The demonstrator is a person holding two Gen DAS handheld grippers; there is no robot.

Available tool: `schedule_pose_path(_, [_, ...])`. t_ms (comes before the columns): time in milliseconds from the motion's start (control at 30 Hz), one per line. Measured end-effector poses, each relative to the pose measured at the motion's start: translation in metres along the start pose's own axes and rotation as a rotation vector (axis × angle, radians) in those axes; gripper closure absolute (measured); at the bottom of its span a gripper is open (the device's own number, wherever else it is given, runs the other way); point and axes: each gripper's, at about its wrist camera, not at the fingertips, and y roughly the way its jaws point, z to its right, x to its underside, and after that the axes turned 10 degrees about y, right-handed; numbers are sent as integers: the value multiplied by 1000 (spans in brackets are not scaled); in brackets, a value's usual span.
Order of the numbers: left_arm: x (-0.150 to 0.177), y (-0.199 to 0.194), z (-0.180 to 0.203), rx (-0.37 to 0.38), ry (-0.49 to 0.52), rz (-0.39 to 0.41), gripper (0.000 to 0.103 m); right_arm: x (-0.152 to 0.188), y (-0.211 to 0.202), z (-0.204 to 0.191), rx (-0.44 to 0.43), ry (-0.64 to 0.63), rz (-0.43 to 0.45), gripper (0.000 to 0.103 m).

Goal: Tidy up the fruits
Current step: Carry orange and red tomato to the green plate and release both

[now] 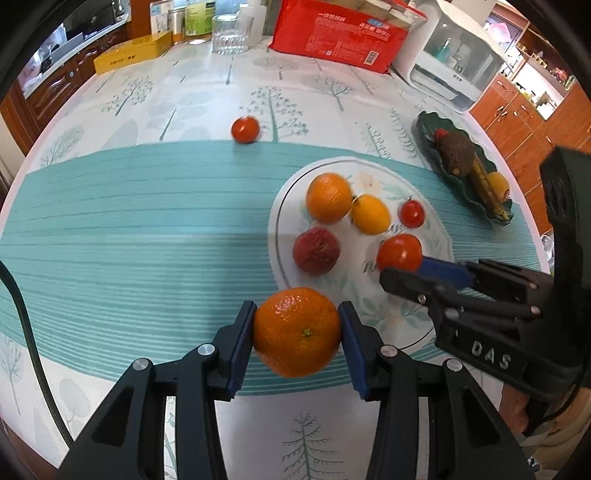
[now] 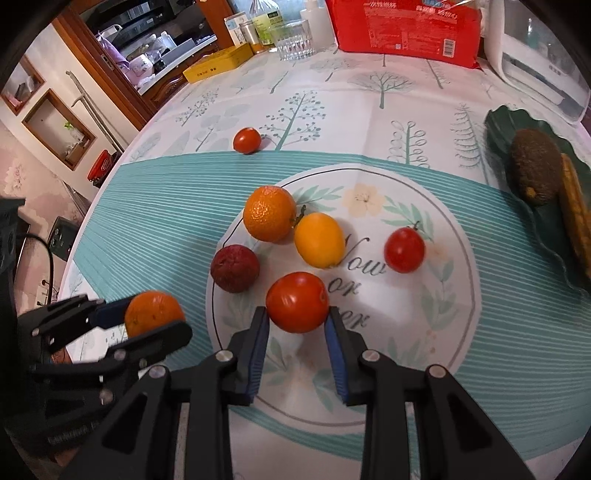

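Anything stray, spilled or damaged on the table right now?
One small red tomato sits alone on the tree-print tablecloth, apart from the fruit gathered on the printed white circle and the dark green leaf-shaped tray. Nothing looks spilled or damaged.

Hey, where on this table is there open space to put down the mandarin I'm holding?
Free: the striped teal band left of the white circle, and the tree-print cloth between the lone tomato and the glass. Crowded: the circle's middle with its fruit, and the green dish at right.
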Motion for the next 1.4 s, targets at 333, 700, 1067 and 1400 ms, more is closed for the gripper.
schedule_pose_path(333, [-56, -29, 54, 43, 128, 44, 60, -3, -75, 34, 41, 48, 119, 72])
schedule_pose_path(700, [-179, -62, 144, 82, 349, 144, 60, -60, -187, 123, 182, 97, 292, 72])
schedule_pose_path(1067, [-297, -32, 222, 63, 441, 164, 60, -152, -222, 201, 285, 86, 348, 72])
schedule_pose_path(1400, [-324, 88, 241, 40, 416, -4, 60, -170, -121, 271, 227, 215, 171, 72])
